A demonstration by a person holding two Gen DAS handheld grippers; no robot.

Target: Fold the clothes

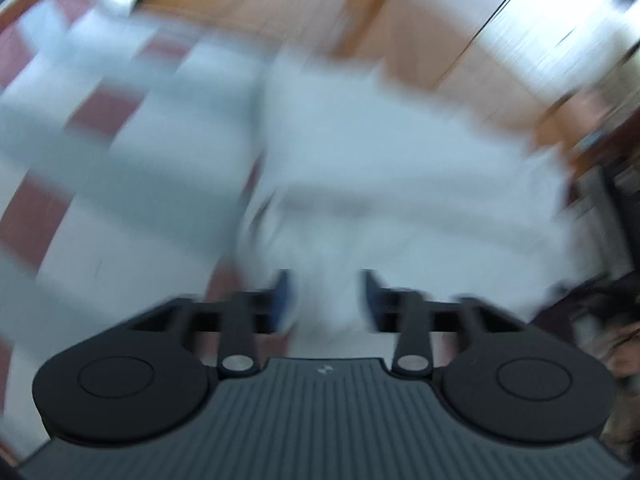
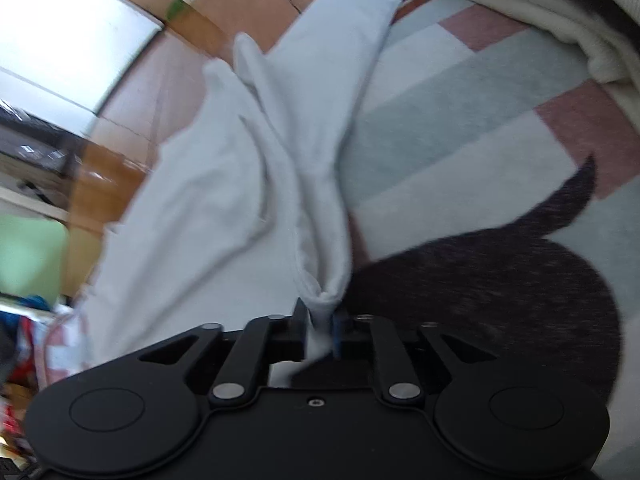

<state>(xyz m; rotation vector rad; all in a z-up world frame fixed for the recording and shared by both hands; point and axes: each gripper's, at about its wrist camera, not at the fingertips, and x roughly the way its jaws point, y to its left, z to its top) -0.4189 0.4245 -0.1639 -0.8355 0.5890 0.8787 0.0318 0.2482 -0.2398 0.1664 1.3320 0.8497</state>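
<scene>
The left gripper [image 1: 328, 300] hangs over a white garment [image 1: 400, 184], its jaws spread apart with white cloth showing between them; the view is badly blurred, so whether the fingers touch the cloth cannot be told. The garment lies partly on a rug [image 1: 100, 184] of pale and reddish blocks and partly on the wooden floor [image 1: 420, 40]. The right gripper [image 2: 318, 332] has its jaws pressed together on a bunched edge of the same white garment [image 2: 224, 200], which stretches away from the fingers in long folds. To its right lies a dark garment [image 2: 500, 280] on the rug [image 2: 460, 128], and a cream cloth [image 2: 560, 12] sits at the far right.
</scene>
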